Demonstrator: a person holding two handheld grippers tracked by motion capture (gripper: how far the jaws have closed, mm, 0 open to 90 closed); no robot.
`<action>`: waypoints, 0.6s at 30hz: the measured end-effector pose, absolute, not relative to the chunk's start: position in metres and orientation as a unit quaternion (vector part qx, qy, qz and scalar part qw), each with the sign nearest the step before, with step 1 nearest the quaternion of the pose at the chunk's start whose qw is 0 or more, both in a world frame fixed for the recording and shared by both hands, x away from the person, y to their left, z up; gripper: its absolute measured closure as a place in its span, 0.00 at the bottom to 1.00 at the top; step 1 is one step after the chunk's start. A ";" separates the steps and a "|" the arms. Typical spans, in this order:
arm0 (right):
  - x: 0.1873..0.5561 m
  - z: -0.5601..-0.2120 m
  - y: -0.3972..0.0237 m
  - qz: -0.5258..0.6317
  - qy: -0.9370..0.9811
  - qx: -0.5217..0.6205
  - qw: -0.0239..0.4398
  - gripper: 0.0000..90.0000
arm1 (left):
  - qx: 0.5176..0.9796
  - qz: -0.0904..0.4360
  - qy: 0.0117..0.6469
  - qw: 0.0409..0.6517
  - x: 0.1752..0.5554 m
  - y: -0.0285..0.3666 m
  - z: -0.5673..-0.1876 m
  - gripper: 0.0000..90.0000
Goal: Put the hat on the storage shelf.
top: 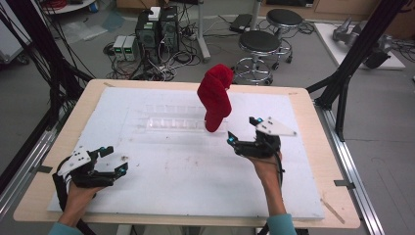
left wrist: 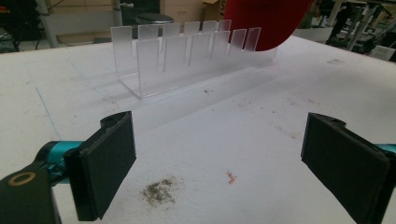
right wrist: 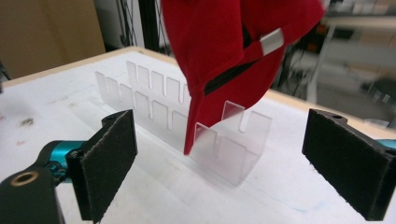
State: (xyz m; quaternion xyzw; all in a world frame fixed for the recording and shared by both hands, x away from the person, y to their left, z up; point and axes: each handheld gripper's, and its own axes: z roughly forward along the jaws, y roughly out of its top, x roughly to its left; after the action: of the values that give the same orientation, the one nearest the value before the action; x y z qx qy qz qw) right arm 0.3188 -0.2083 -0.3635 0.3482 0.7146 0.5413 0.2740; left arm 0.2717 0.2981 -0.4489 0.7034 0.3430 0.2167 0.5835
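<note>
White foam board (top: 171,171), broad and bare toward the near edge. Clear slotted rack (top: 169,121) running left to right, red cap (top: 215,98) upright in its right end, long axis vertical, brim down. Right gripper (top: 243,132) just beside, jaws apart, empty; left gripper (top: 113,159) well apart, likewise open.

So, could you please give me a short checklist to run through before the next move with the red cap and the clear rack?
1. Red cap seated in the clear slotted rack: ok, it stands on edge in the slots at the rack's right end.
2. Cap stable by itself: cannot tell; it towers above the rack and leans a little.
3. Right gripper clear of the cap: ok, jaws wide open, nothing between them, short of the rack.
4. Left gripper free: ok, open and empty over the white board.
5. Other slots free: ok, the slots left of the cap are unoccupied.
</note>
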 end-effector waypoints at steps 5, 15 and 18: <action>0.287 -0.376 -0.231 0.545 0.703 0.338 0.306 0.10 | 0.699 0.227 0.342 0.586 0.269 0.298 -0.449 0.12; 0.249 -0.437 -0.269 0.567 0.660 0.377 0.317 0.10 | 0.698 0.257 0.339 0.576 0.265 0.295 -0.449 0.12; 0.245 -0.449 -0.273 0.564 0.655 0.393 0.315 0.10 | 0.692 0.263 0.340 0.580 0.264 0.296 -0.449 0.12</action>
State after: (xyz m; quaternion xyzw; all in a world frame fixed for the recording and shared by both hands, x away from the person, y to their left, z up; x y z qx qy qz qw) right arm 0.2448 -0.2728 -0.4495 0.3927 0.6545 0.5641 0.3150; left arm 0.2637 0.2955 -0.4495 0.6922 0.3400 0.2627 0.5799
